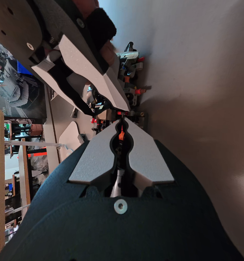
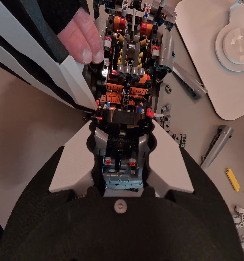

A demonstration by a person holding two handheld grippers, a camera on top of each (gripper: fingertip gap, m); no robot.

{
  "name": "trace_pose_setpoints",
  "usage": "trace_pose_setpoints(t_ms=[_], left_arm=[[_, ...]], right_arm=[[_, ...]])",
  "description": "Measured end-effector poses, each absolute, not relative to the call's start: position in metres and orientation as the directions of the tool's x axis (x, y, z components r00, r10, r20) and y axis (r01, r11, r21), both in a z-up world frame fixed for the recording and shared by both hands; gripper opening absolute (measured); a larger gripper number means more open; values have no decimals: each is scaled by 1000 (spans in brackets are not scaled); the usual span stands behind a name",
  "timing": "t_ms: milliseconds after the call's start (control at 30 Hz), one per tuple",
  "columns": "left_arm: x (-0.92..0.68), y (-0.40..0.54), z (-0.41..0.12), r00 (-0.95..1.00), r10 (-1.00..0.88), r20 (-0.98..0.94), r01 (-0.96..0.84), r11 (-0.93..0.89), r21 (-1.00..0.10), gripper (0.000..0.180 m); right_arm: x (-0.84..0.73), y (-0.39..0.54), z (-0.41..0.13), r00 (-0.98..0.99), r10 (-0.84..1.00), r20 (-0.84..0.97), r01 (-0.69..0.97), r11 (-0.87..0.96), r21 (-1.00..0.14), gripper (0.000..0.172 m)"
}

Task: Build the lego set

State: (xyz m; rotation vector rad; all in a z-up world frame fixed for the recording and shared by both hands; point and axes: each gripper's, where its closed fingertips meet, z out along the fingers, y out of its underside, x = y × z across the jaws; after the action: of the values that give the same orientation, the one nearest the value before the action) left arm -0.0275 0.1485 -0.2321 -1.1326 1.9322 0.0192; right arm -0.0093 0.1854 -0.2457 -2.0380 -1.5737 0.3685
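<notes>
Brick-built car chassis lay lengthwise on the pale table, a dense frame of black and grey pinned beams with orange seats and red and blue pegs. It looked rigid but knobbly, fairly heavy for a toy, and likely to shed pieces if squeezed on its protruding pins; the solid side beams seemed the safest hold. The right gripper stood spread wide, straddling the chassis's near end, its pads apparently not pressing. The left gripper was pressed together at the chassis's flank, perhaps nipping a thin dark pin. Loose grey connectors and yellow axles lay toward the table's right edge.
</notes>
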Motion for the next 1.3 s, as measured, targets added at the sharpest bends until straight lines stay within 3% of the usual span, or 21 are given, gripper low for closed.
trace_pose_setpoints(t_ms=[433, 700, 1133, 1300], left_arm=[[-34, 154, -211, -194, -688, -699, -729, 578, -366, 0], [-33, 154, -223, -251, -774, -581, -764, 527, -372, 53], [-24, 163, -227, -220, -886, -409, -792, 407, -456, 60], [-20, 165, -235, -222, -894, -389, -809, 391, -439, 64]], right_arm=[[-14, 180, -245, 250, 965, 84, 799, -156, -581, 74], [-15, 178, -244, 239, 967, 86, 800, -146, -582, 74], [-17, 174, -242, 217, 973, 79, 790, -127, -600, 74], [-17, 173, -241, 210, 974, 80, 787, -120, -606, 74]])
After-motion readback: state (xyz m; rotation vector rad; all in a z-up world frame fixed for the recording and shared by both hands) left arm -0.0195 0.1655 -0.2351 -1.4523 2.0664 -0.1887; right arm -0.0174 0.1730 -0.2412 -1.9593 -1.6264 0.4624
